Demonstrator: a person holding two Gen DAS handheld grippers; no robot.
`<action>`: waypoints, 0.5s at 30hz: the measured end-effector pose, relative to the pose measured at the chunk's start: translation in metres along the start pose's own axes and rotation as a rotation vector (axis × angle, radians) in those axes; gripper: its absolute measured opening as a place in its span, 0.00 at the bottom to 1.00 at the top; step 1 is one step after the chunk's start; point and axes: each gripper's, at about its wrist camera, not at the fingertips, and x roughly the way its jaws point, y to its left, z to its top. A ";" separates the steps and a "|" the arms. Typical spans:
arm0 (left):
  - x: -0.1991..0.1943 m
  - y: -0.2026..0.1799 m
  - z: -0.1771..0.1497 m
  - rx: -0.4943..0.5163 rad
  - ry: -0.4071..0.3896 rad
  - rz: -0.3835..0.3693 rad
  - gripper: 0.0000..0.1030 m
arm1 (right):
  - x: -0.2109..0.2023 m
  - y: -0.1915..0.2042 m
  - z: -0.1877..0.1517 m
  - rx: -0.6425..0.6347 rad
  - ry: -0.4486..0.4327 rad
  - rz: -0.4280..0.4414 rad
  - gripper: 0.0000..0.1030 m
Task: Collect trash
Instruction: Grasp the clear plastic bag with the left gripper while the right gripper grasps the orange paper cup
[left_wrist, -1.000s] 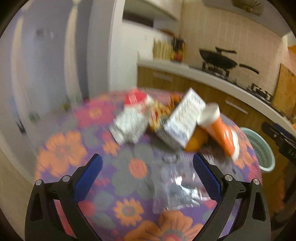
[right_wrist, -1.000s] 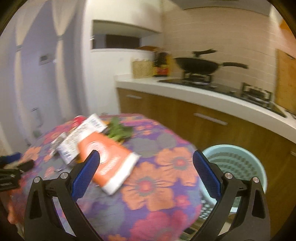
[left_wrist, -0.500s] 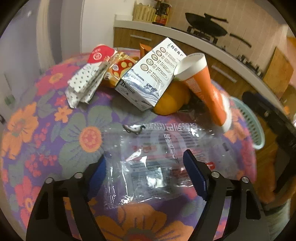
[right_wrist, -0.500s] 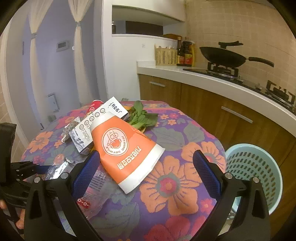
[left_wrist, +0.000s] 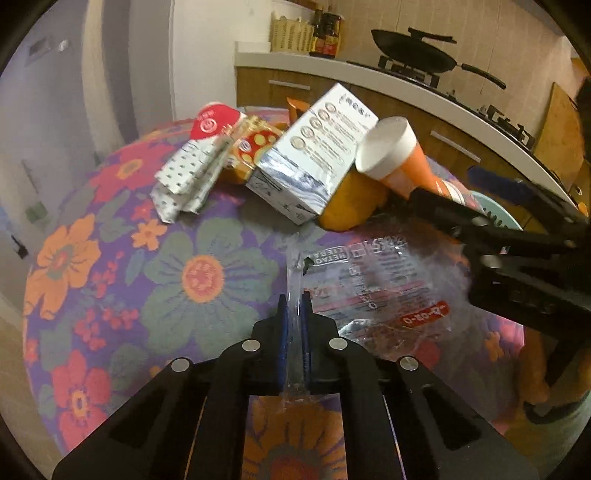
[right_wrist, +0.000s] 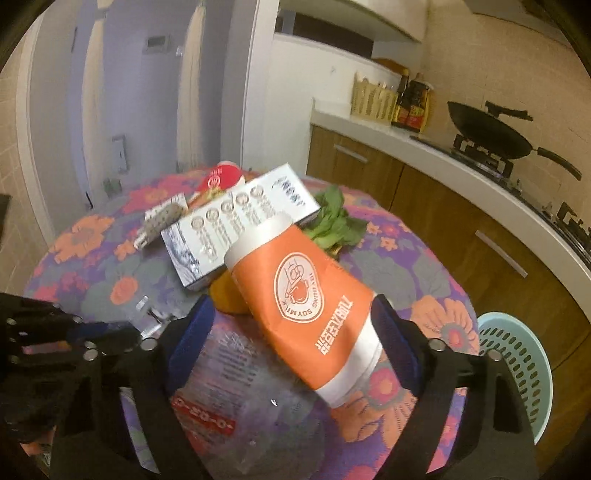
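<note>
Place: we are in a home kitchen.
Cooking: we see a black wok (right_wrist: 491, 134) on a gas hob (right_wrist: 480, 162).
Fittings: we see wooden cabinets (right_wrist: 424, 206), tiled wall (right_wrist: 498, 62), sauce bottles (right_wrist: 413, 101).

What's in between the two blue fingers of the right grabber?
The wide end of the orange paper cup, lying on its side. The right gripper is closing around it; its pads do not press it yet. The right wrist view shows this.
</note>
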 end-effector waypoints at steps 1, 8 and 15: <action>-0.003 0.001 0.000 -0.001 -0.009 0.002 0.04 | 0.002 0.000 0.000 0.001 0.010 0.004 0.75; -0.020 0.017 -0.001 -0.039 -0.039 -0.005 0.04 | 0.016 0.016 -0.003 -0.074 0.056 -0.039 0.75; -0.024 0.026 -0.003 -0.026 -0.029 0.006 0.04 | 0.030 0.023 0.001 -0.105 0.090 -0.090 0.64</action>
